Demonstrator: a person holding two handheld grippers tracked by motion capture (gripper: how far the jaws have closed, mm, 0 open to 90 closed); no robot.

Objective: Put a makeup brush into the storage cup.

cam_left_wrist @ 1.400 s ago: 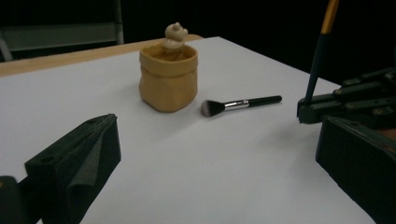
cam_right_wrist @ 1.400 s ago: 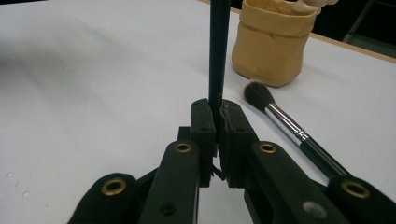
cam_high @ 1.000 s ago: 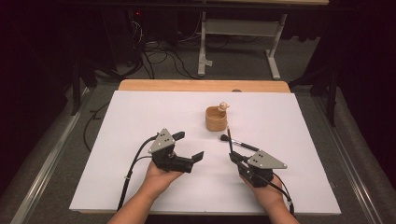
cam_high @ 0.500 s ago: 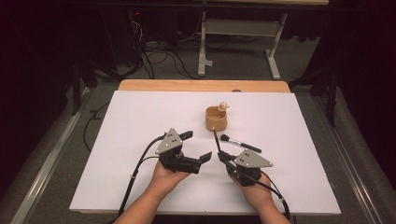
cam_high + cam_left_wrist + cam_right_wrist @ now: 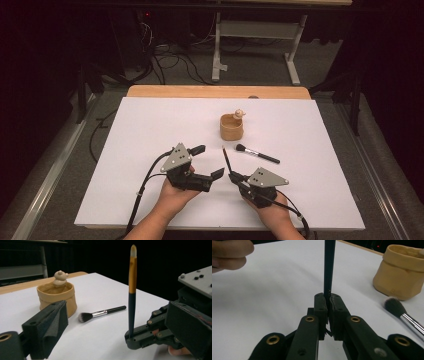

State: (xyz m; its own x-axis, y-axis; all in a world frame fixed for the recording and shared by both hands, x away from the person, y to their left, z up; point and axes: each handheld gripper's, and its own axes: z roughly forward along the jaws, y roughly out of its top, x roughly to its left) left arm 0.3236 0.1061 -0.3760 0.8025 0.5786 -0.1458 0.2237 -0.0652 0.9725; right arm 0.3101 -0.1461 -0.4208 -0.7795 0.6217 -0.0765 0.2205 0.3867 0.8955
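Note:
My right gripper (image 5: 234,176) is shut on the dark lower handle of a slim brush (image 5: 226,157), which stands upright with its gold upper part and pale tip (image 5: 132,270) on top. The right gripper view shows the jaws (image 5: 328,302) pinching that handle (image 5: 329,270). Just to the left, my left gripper (image 5: 207,161) lies low over the white table, open. Its jaws have just been closing a little, with nothing between them. One of its fingers (image 5: 50,325) shows at the left of its own view, facing the right gripper (image 5: 172,330).
A tan cup with a small duck figure on its rim (image 5: 231,126) stands at the middle of the white tabletop (image 5: 150,125). A black-handled makeup brush (image 5: 257,154) lies flat just in front of it. The wooden strip (image 5: 215,91) marks the far edge.
The right gripper has moved left, toward the left gripper, carrying the upright slim brush. The left gripper has shifted slightly right. The makeup brush and cup have stayed put.

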